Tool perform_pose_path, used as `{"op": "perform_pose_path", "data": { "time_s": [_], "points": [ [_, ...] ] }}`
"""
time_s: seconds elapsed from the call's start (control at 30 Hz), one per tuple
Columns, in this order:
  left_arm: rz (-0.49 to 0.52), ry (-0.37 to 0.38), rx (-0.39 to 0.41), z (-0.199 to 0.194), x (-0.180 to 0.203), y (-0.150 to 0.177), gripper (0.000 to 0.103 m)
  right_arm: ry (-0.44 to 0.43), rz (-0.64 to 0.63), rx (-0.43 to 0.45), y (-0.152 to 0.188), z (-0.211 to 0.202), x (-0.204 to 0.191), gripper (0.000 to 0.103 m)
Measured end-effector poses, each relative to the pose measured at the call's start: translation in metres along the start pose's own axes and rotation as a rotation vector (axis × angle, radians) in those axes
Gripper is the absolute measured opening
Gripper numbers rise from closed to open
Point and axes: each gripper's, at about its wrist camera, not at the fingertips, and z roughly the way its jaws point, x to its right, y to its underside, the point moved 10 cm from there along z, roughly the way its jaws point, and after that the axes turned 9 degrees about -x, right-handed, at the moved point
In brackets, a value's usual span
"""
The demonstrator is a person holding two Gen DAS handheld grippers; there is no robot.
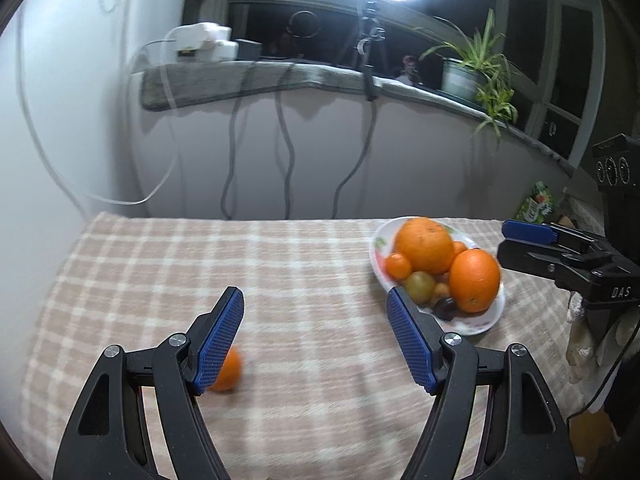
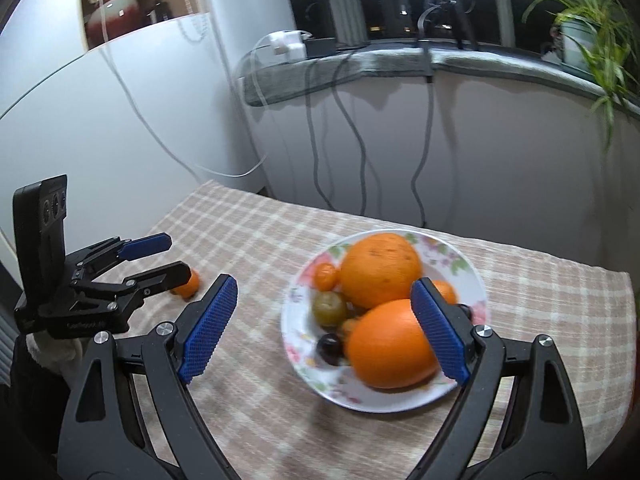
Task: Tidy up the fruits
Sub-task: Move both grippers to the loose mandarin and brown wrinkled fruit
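A white floral plate (image 2: 472, 280) (image 1: 378, 258) holds two large oranges (image 2: 380, 270) (image 2: 390, 346), small tangerines (image 2: 323, 275), a greenish fruit (image 2: 329, 308) and a dark plum (image 2: 330, 348). A lone small tangerine (image 1: 228, 370) (image 2: 188, 284) lies on the checked cloth left of the plate. My left gripper (image 1: 316, 320) is open and empty, with the tangerine just behind its left finger. My right gripper (image 2: 324, 316) is open and empty, hovering over the plate's near side. The right gripper shows in the left wrist view (image 1: 520, 240), the left gripper in the right wrist view (image 2: 160, 256).
The beige checked tablecloth (image 1: 280, 264) covers the table, which ends at a wall with hanging cables (image 1: 284, 152). A windowsill above carries chargers, a ring light stand and a potted plant (image 1: 464, 72). A green packet (image 1: 536, 202) lies at the far right.
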Motion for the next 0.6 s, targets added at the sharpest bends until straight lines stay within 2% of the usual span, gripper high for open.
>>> {"op": "perform_pose_path", "data": {
  "time_s": [0.5, 0.6],
  "points": [
    [-0.123, -0.103, -0.017, -0.026, -0.087, 0.036, 0.074, -0.114, -0.118, -0.055, 0.001, 0.036, -0.071, 0.091],
    [-0.14, -0.108, -0.032, -0.026, -0.098, 0.046, 0.072, -0.136, -0.136, -0.084, 0.004, 0.048, -0.083, 0.083]
  ]
}}
